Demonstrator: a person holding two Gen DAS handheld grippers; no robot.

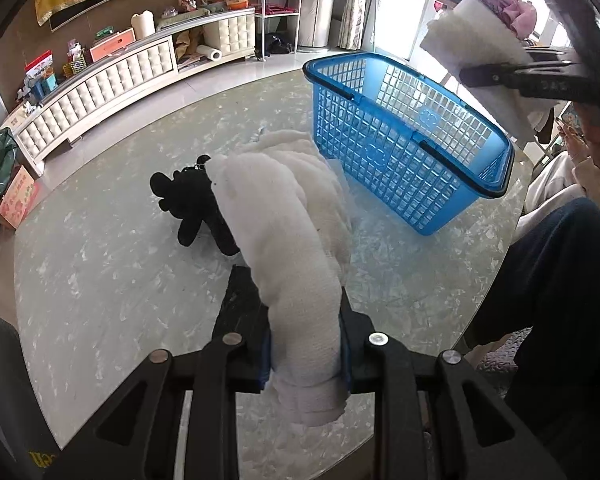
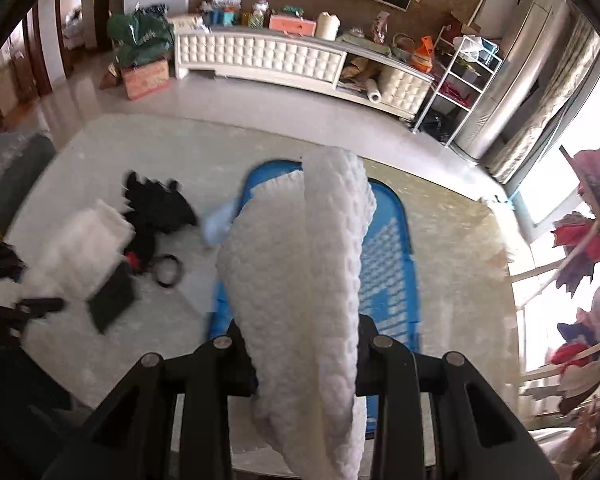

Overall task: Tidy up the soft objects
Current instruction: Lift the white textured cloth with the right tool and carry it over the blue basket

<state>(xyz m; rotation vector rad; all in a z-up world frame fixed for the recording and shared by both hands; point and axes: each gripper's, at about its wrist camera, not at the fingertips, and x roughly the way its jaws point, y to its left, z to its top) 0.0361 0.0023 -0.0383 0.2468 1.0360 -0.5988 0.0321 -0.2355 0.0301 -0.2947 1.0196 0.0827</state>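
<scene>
My left gripper (image 1: 300, 308) is shut on a folded white towel (image 1: 284, 216) and holds it above the round marble table (image 1: 100, 264). My right gripper (image 2: 300, 344) is shut on a white quilted cloth (image 2: 300, 280) and holds it over the blue plastic basket (image 2: 388, 264). In the left wrist view the basket (image 1: 400, 136) stands on the table at the right, with the right gripper (image 1: 500, 76) and its cloth (image 1: 472, 40) above it. A black plush toy (image 1: 192, 204) lies on the table left of the towel. It also shows in the right wrist view (image 2: 156, 208).
A black ring (image 2: 168, 270) lies on the table by the plush toy. A seated person's legs (image 1: 548, 264) are at the table's right edge. A long white cabinet (image 1: 100, 92) with clutter stands along the far wall. A white metal rack (image 2: 456, 84) stands beside it.
</scene>
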